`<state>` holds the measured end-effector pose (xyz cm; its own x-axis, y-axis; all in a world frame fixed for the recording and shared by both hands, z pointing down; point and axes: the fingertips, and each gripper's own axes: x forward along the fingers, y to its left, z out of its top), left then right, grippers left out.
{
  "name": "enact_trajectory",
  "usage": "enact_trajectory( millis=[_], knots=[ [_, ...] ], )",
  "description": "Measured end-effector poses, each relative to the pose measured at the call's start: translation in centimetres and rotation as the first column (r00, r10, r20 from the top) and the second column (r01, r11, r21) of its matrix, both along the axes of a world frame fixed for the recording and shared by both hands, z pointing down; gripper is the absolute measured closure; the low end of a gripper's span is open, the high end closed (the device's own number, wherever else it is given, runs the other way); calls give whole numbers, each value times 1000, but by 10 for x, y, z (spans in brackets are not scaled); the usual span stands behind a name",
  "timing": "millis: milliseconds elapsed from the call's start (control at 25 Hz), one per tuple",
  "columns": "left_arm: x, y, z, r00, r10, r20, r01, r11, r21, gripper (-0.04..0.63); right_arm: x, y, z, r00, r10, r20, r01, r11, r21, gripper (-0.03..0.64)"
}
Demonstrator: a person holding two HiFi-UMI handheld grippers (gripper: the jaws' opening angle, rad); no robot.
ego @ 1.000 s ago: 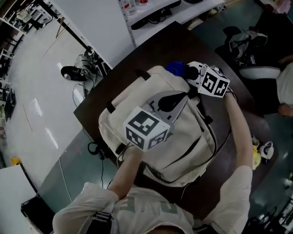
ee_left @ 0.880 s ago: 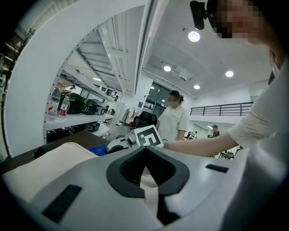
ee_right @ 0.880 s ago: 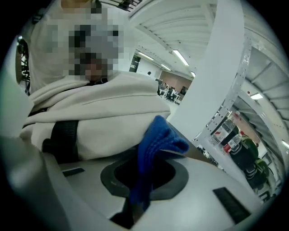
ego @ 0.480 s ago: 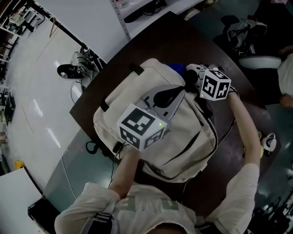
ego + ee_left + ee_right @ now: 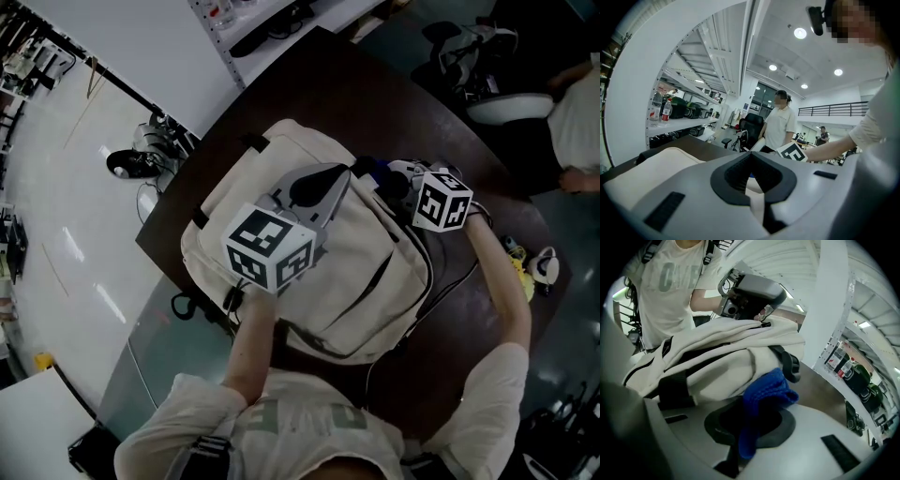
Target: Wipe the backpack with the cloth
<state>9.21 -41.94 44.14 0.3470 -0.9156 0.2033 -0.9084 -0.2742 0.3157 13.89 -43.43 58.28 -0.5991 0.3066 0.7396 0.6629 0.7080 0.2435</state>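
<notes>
Mid-wipe: sweeping blue cloth (image 5: 766, 390), clamped in right gripper (image 5: 377, 174), from backpack's (image 5: 319, 272) one o'clock toward three; bracing with closed left gripper (image 5: 337, 176).

cloth (image 5: 371, 169) mostly hidden, shelf bottles (image 5: 661, 110) indistinct

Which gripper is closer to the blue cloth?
Right. The right gripper clamps the blue cloth against the backpack side; the left gripper, shut, is over the backpack's middle, apart from it.

Dark table (image 5: 309, 75) seen at ctr; dark gear (image 5: 131, 161) spotted on floor at 10 o'clock; bottles (image 5: 661, 110) shelved at 9 o'clock, left gripper view.
</notes>
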Motion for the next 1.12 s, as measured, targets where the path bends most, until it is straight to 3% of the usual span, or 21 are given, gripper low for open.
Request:
enact_trajectory(
  millis=[160,360,1120],
  knots=[
    [0,-1,0,1000,0,9,0,1000,-1,592,20,0,2,998,56,2,-56,998,-15,580],
    [1,0,1,1000,0,14,0,1000,-3,592,60,11,16,995,60,-76,-61,998,-15,580],
    [3,-1,3,999,-4,41,5,1000,-7,592,156,70,32,972,175,-158,-191,977,-93,580]
  ],
)
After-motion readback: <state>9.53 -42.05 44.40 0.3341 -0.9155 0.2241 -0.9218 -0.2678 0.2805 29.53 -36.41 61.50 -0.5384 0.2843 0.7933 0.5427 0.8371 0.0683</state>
